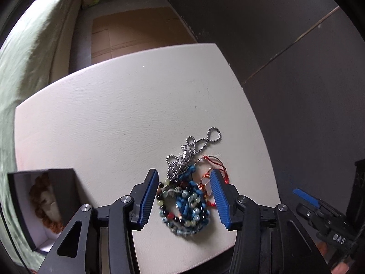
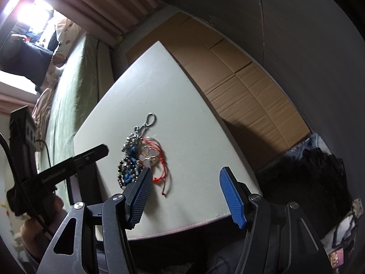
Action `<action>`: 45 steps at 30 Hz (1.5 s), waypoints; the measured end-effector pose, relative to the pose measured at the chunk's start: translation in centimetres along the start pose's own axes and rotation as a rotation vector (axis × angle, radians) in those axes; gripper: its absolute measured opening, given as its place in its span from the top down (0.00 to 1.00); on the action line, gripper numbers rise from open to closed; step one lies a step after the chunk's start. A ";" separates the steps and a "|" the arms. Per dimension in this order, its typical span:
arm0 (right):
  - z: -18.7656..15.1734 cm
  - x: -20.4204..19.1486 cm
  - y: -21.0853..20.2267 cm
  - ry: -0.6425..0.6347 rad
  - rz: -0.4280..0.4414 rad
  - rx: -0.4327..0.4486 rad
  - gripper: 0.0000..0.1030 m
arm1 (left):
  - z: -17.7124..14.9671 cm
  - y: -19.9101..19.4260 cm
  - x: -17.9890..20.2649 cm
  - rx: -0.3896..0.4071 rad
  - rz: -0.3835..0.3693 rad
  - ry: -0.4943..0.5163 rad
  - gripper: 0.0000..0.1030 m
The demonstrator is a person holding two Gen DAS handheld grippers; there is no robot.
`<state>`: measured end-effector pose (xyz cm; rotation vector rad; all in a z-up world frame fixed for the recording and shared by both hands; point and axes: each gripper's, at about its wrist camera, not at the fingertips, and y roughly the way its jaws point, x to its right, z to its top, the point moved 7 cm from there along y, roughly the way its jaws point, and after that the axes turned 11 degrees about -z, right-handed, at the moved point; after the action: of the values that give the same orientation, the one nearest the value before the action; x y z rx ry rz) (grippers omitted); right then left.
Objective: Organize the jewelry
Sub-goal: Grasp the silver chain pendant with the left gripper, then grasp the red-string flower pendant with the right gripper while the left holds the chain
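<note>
A tangled pile of jewelry lies on a white cushioned table top [image 1: 114, 114]: a blue and multicolour beaded bracelet [image 1: 186, 205], a silver ball chain [image 1: 200, 141] and a red cord bracelet [image 1: 216, 166] with a pale charm. My left gripper [image 1: 183, 175] is open, its blue pads on either side of the pile, just above it. My right gripper [image 2: 186, 173] is open and empty above the table's near edge, right of the pile [image 2: 136, 157]. An open dark box [image 1: 43, 201] at the left holds a brown beaded piece on a white cushion.
A green-covered bed [image 1: 27, 68] runs along the left. Flattened cardboard [image 2: 239, 73] lies on the floor beyond the table. A dark wall [image 1: 296, 45] stands to the right. Dark fabric [image 2: 308, 182] lies off the table's right corner.
</note>
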<state>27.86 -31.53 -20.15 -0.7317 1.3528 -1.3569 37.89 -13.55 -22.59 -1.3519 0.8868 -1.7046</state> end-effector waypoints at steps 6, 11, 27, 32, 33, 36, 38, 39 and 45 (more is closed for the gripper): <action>0.1 0.4 0.6 0.015 -0.016 -0.012 0.39 | 1.0 2.7 -0.4 -0.030 0.028 0.011 0.58; 0.0 0.0 1.9 0.007 -0.043 -0.051 0.41 | 1.3 4.8 -0.8 -0.057 0.034 0.005 0.60; -0.8 -3.8 5.6 -0.073 -0.100 -0.125 0.62 | 0.2 -1.4 -3.3 0.044 -0.008 -0.027 0.86; -1.1 -6.0 6.5 -0.139 -0.135 -0.139 0.72 | 0.1 -4.5 -4.0 0.092 -0.009 -0.032 0.86; -1.0 -6.1 6.8 -0.143 -0.143 -0.143 0.75 | 0.1 -5.1 -4.2 0.102 -0.008 -0.034 0.86; -1.0 -6.5 7.6 -0.152 -0.174 -0.145 0.76 | 0.4 -5.8 -3.8 0.128 -0.004 -0.042 0.86; -1.0 -6.8 7.6 -0.170 -0.196 -0.131 0.77 | -0.1 -7.0 -3.7 0.142 -0.005 -0.046 0.86; -0.9 -7.0 7.6 -0.187 -0.221 -0.122 0.80 | -0.3 -7.5 -3.8 0.149 -0.005 -0.048 0.86; -1.5 -8.1 7.7 -0.271 -0.209 -0.116 0.97 | -2.1 -10.1 -4.6 0.189 -0.001 -0.062 0.86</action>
<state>30.60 -22.13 -25.80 -1.1192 1.1702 -1.2924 35.01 -4.75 -16.15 -1.2711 0.6720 -1.6923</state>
